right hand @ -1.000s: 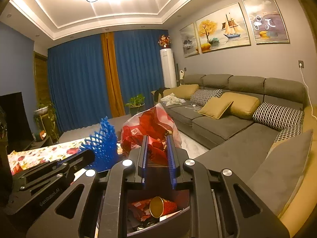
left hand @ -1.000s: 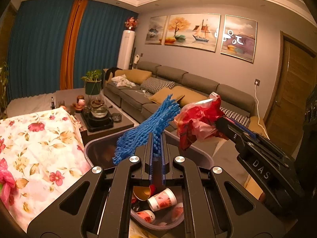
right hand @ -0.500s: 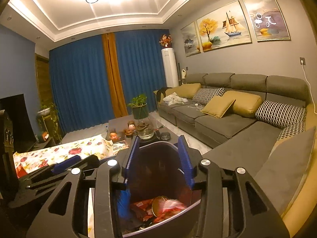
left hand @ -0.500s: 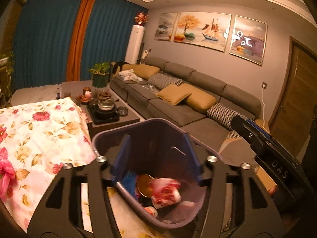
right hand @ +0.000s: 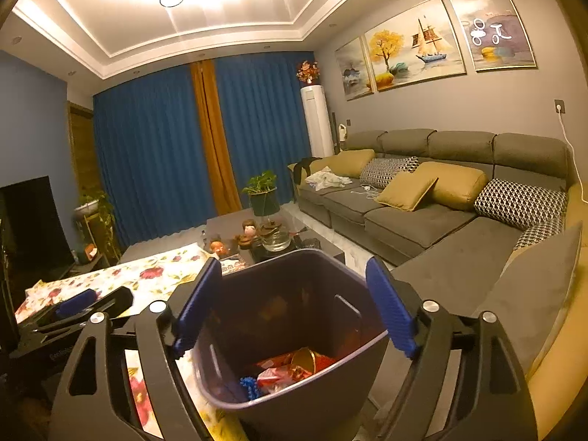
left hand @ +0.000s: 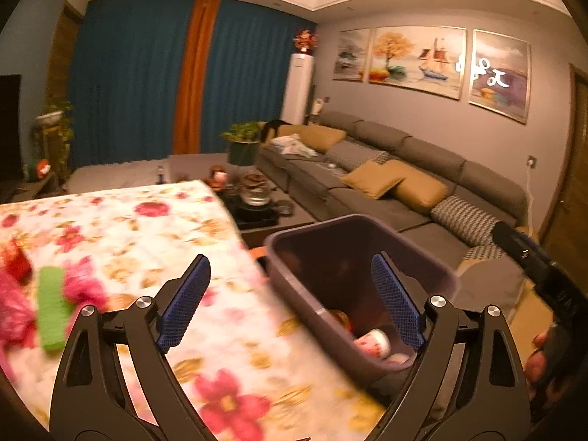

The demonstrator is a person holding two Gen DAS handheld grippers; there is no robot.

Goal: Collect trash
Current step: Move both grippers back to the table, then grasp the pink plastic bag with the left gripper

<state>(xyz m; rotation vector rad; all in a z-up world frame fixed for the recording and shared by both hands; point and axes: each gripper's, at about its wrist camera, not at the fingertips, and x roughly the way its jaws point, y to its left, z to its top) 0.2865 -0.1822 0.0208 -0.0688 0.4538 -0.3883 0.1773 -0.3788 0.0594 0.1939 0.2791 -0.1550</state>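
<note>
A dark purple trash bin (left hand: 362, 220) stands at the edge of the floral-cloth table (left hand: 128, 220). Inside it lie a blue foam net (right hand: 250, 386), a red plastic bag (right hand: 283, 371), a gold cup (right hand: 305, 360) and a paper cup (left hand: 373, 341). My left gripper (left hand: 289, 259) is over the table edge, left of the bin; its jaws are opening and hold nothing. My right gripper (right hand: 294, 262) hovers above the bin (right hand: 279, 415), its jaws opening and empty. On the table's left lie a green strip (left hand: 51, 312), pink fluffy pieces (left hand: 84, 286) and a red item (left hand: 14, 264).
A grey sofa (right hand: 422, 217) with cushions runs along the right wall. Beyond the table stands a low coffee table with a tea set (right hand: 272, 239) and a potted plant (right hand: 262, 191). A dark TV (right hand: 29, 220) is at far left.
Both grippers opened. The blue net fell from the left one and the red bag from the right, and both now lie in the bin. The left gripper swung left towards the table.
</note>
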